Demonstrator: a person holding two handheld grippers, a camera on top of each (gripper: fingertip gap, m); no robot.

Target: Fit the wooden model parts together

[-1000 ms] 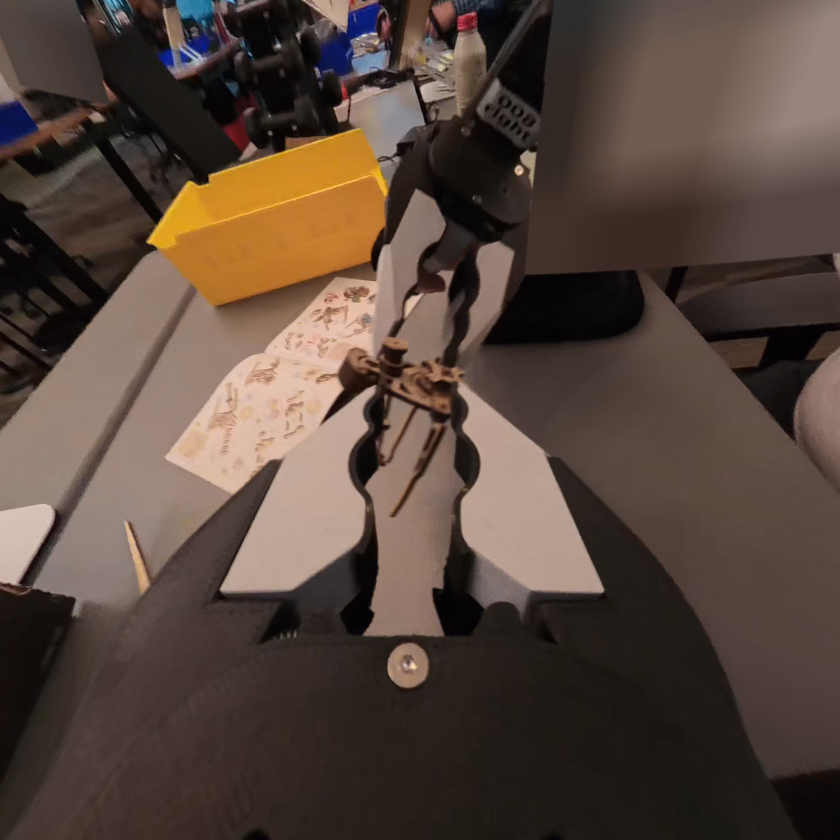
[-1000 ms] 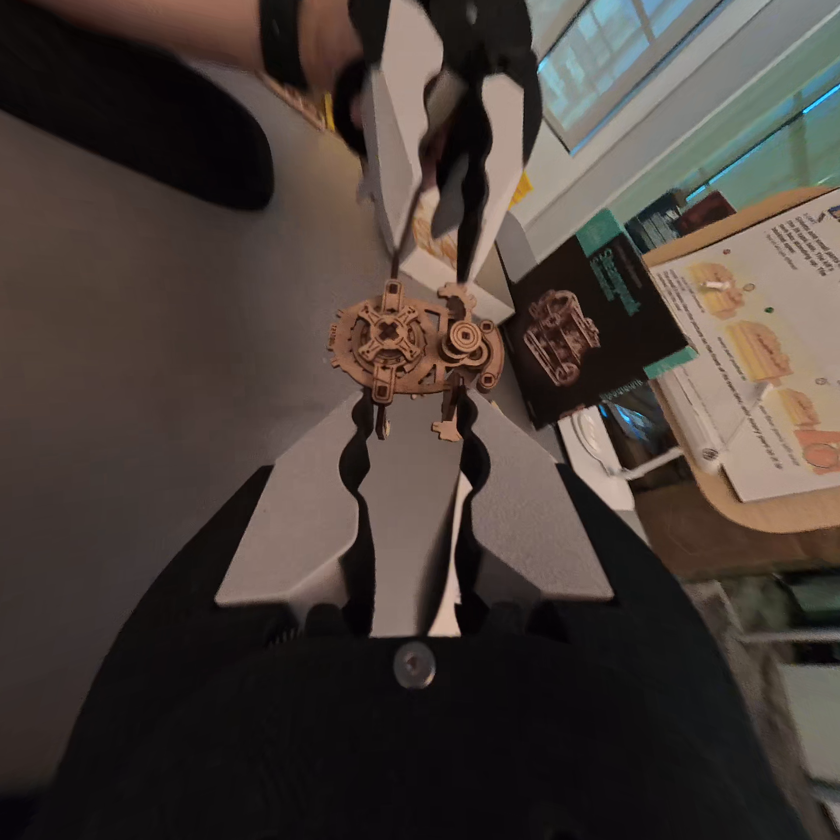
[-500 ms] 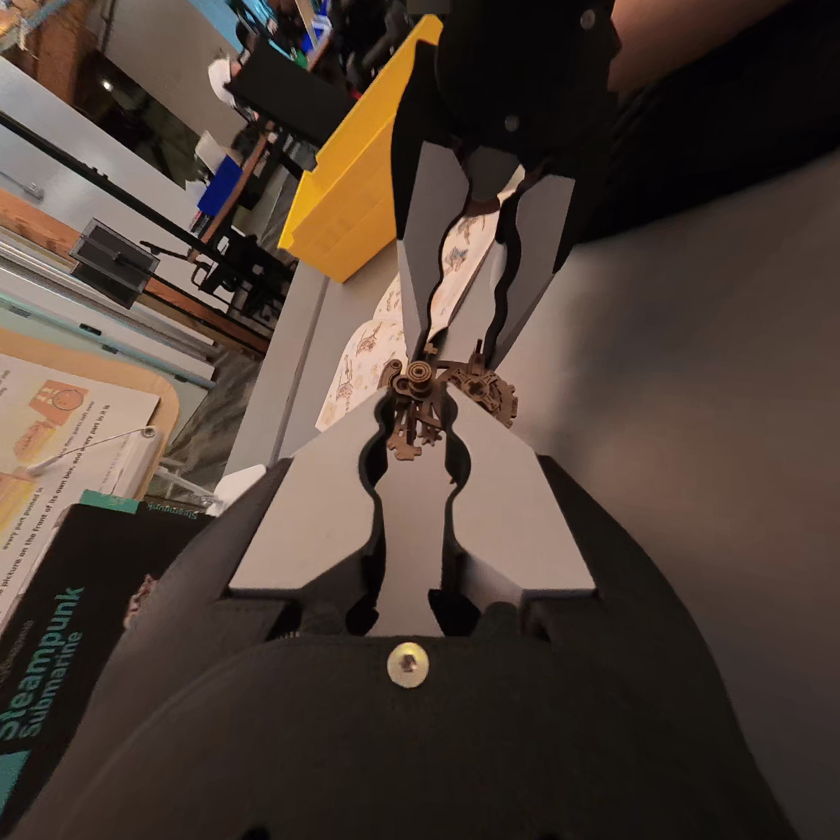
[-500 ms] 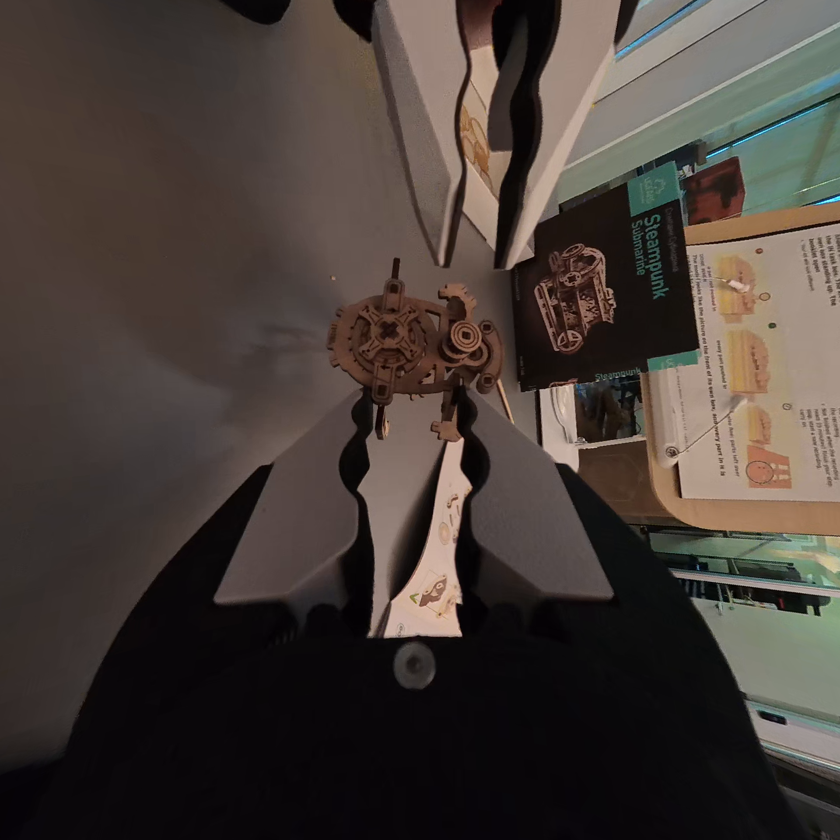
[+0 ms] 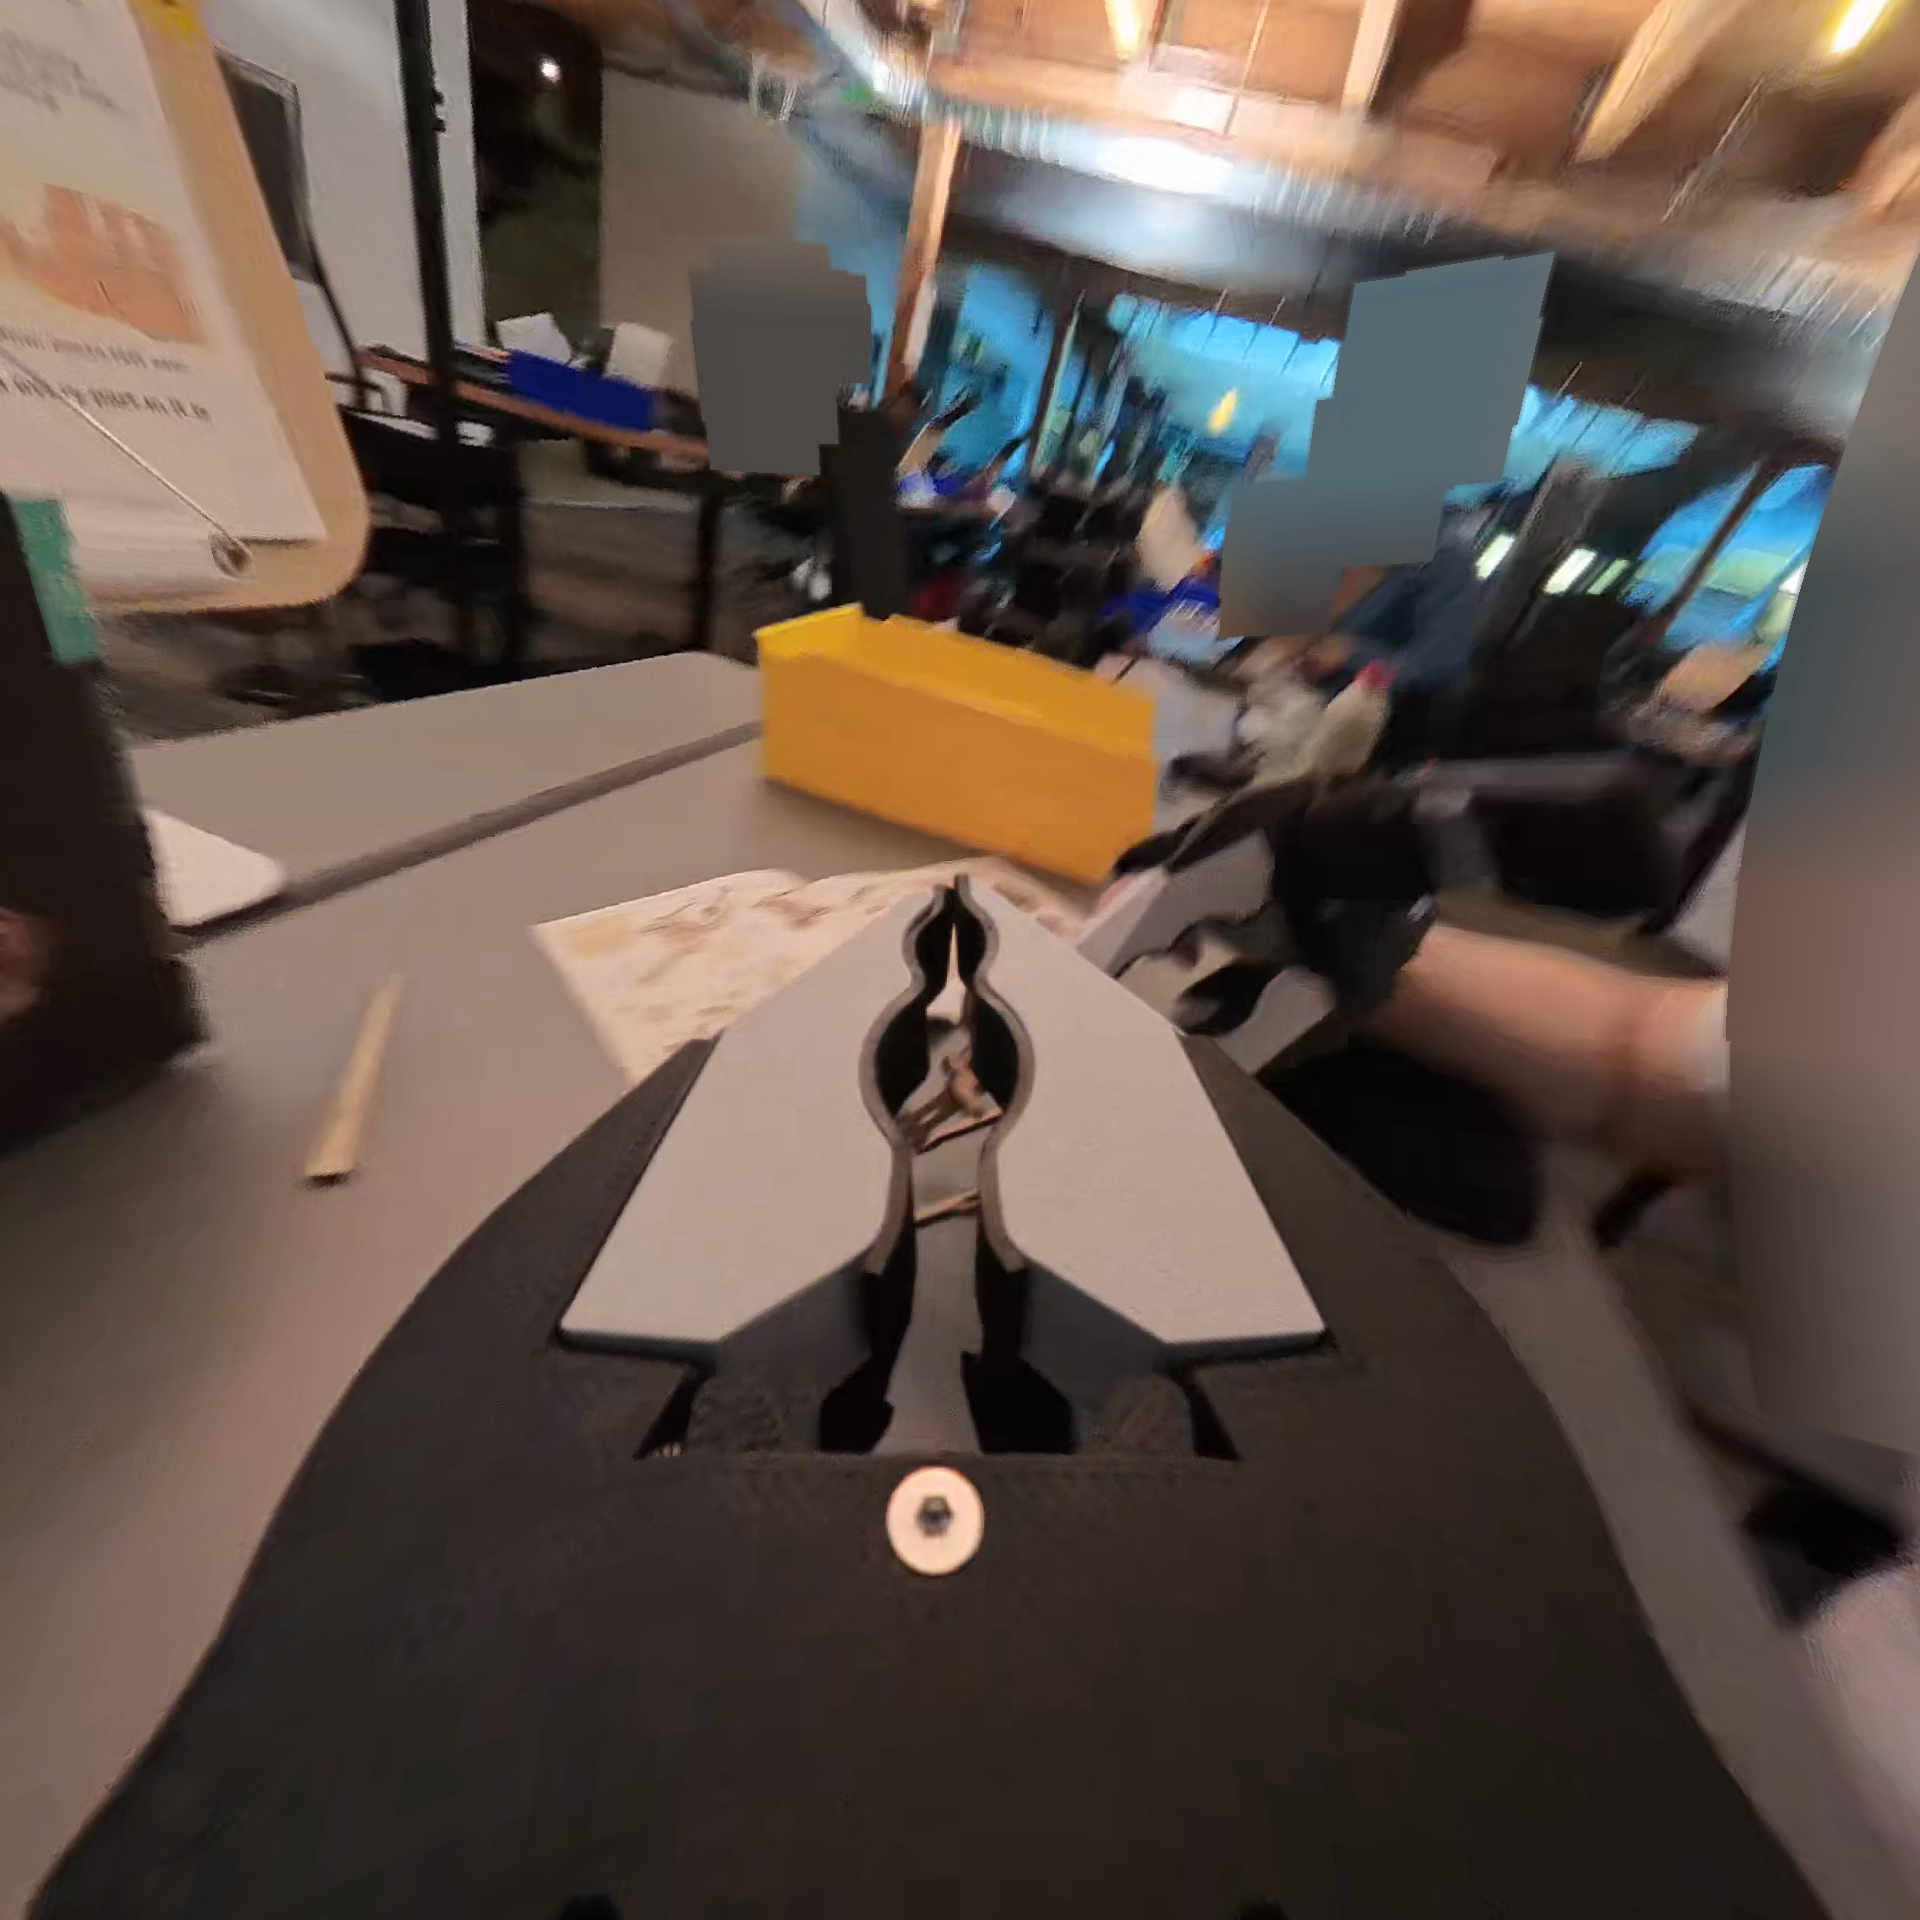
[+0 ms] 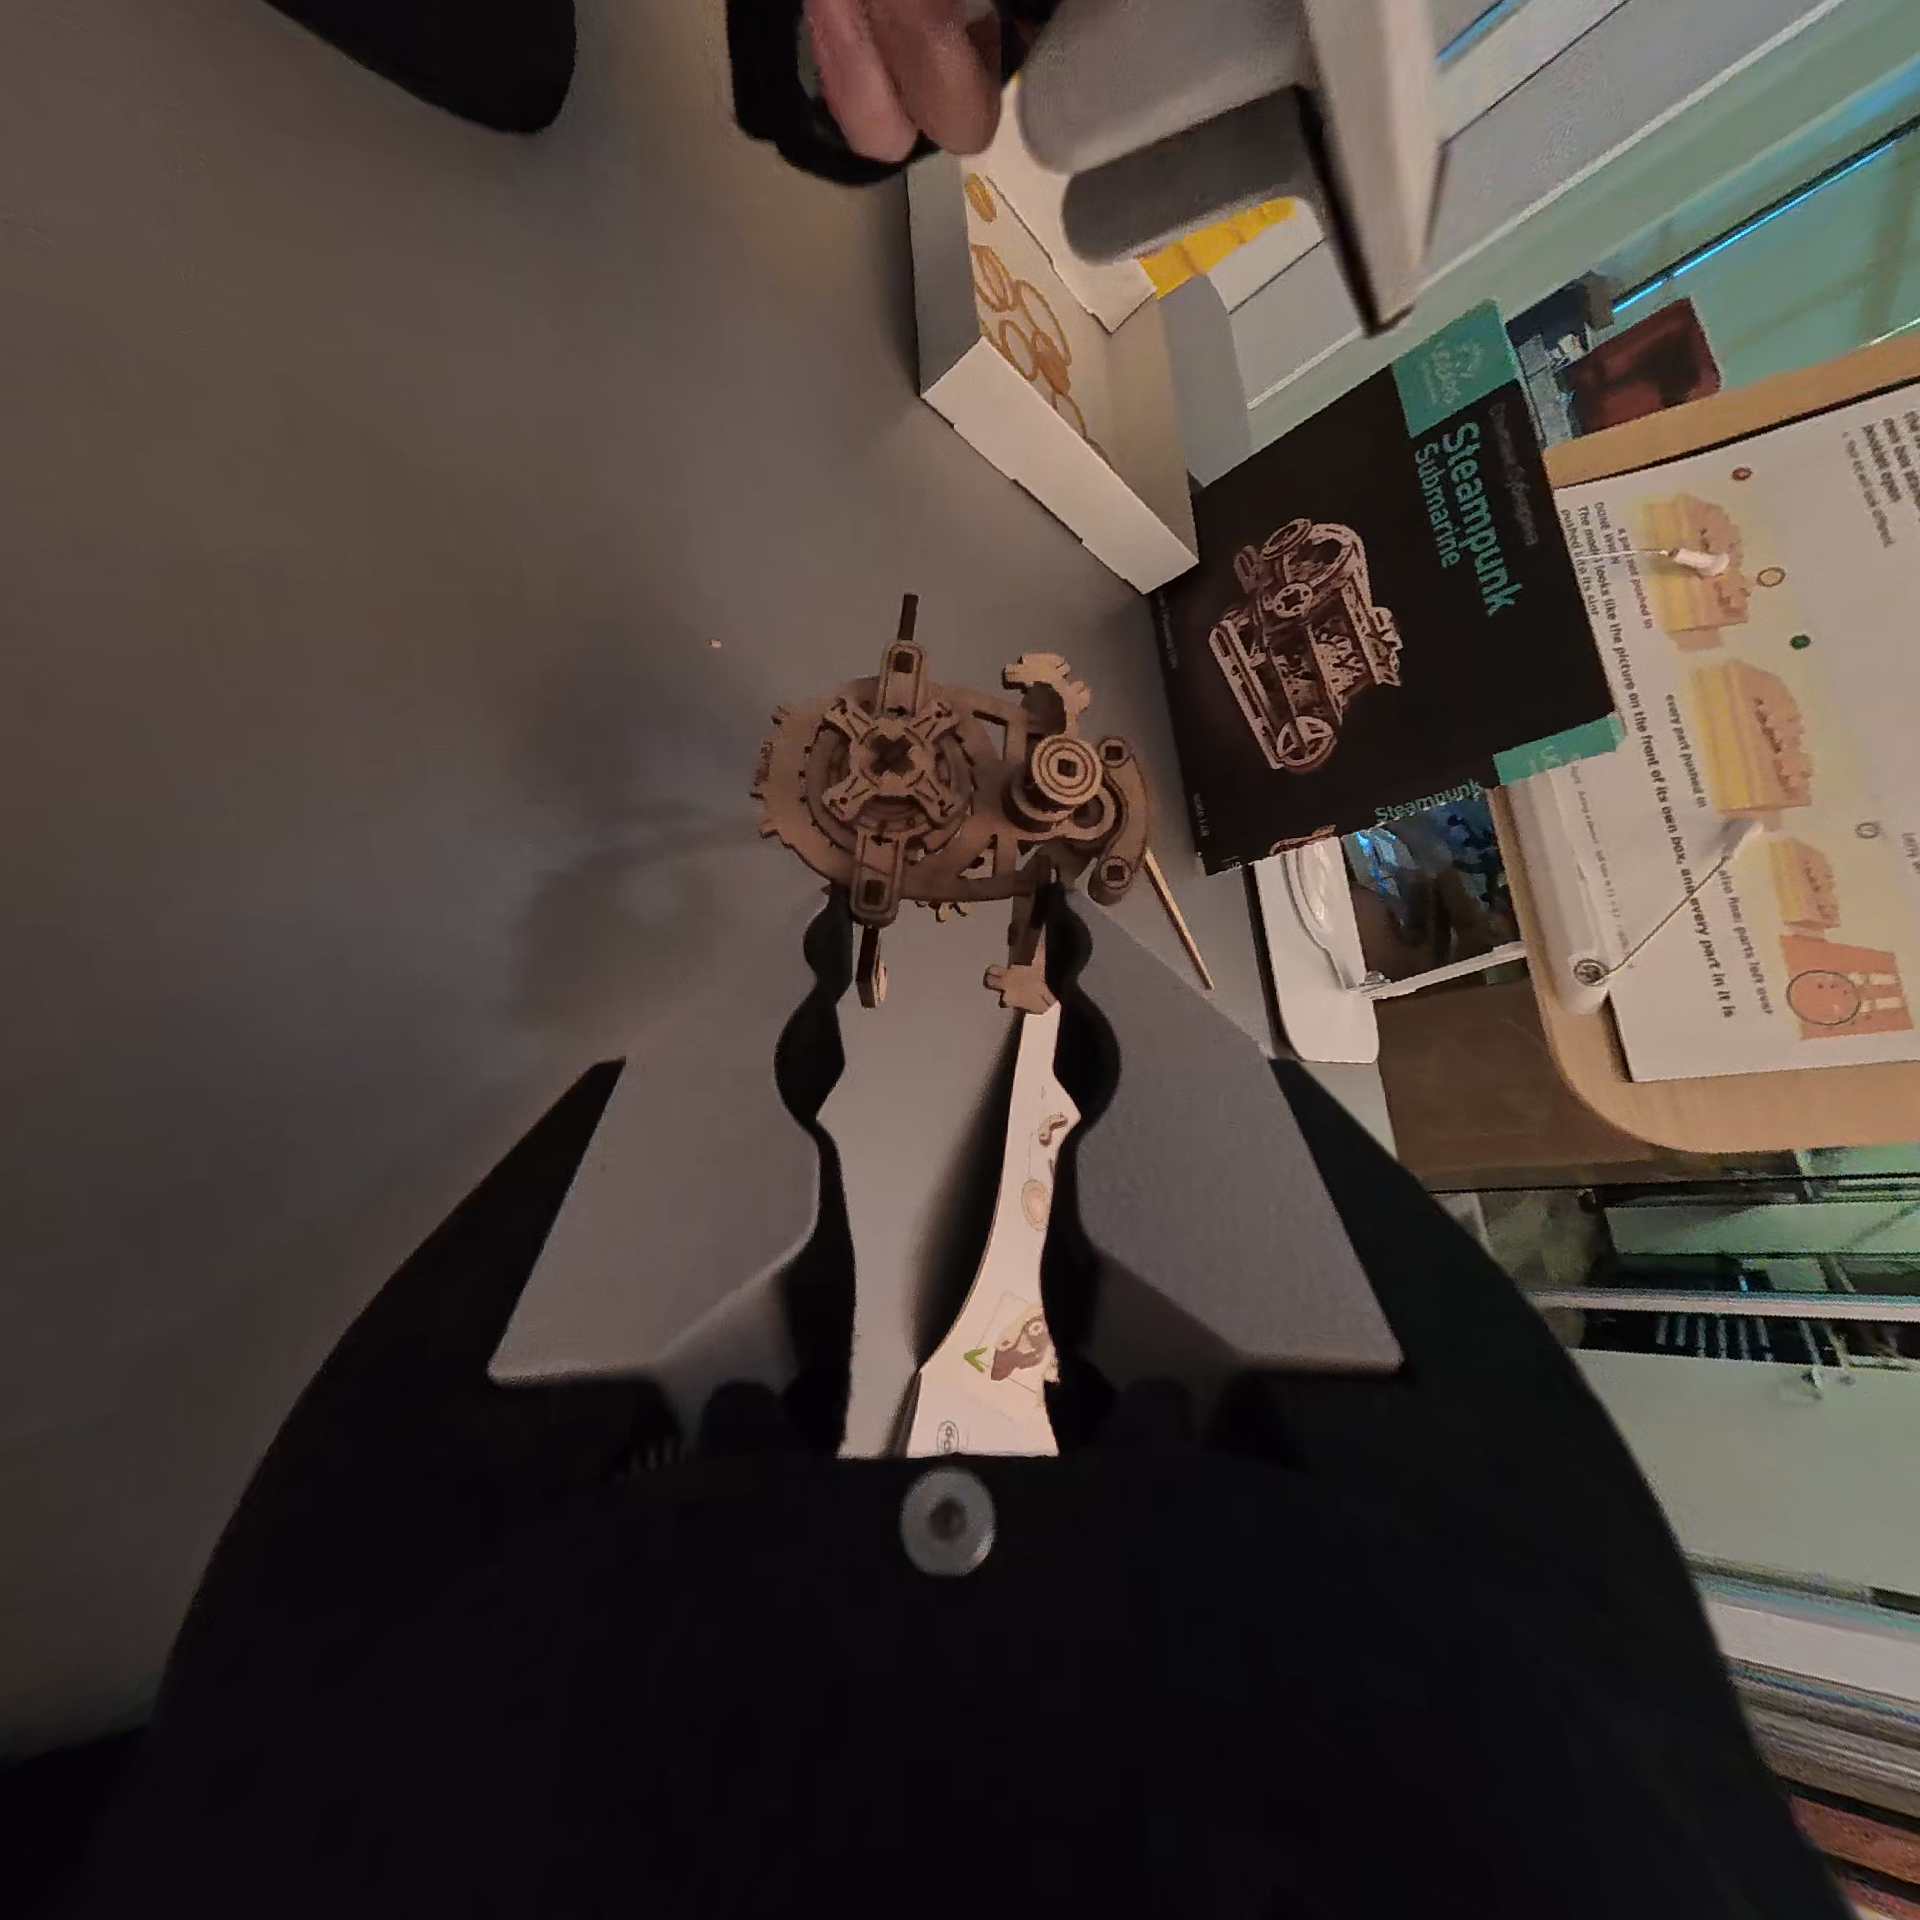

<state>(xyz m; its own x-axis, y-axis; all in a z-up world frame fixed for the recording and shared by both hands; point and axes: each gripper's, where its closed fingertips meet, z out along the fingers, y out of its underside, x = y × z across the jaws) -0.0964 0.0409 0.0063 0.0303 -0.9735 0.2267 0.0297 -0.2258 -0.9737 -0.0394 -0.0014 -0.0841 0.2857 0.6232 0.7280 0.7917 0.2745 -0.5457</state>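
The wooden model (image 6: 894,779), a toothed wheel with a cross hub and a smaller disc stack, is held above the grey table (image 6: 364,623) by its lower legs. My right gripper (image 6: 940,914) is shut on it. My left gripper (image 5: 956,899) is shut, its tips touching. A small brown wooden-looking bit (image 5: 951,1101) shows in the gap between its fingers; I cannot tell whether it is gripped. The left gripper also shows blurred at the top of the right wrist view (image 6: 1195,177), well away from the model. The right gripper shows in the left wrist view (image 5: 1174,935), with the model hidden.
A yellow bin (image 5: 956,727) stands at the back of the table. A printed parts sheet (image 5: 707,935) lies under the left gripper, with a thin wooden stick (image 5: 353,1081) to its left. A black kit box (image 6: 1382,644), a white box (image 6: 1039,436) and a board with paper (image 6: 1766,727) stand beyond the model. The tips of one gripper are about 12 cm away from the tips of the other.
My left gripper has drawn back from the model, turned level with the table and closed. My right gripper still holds the model in the same grip.
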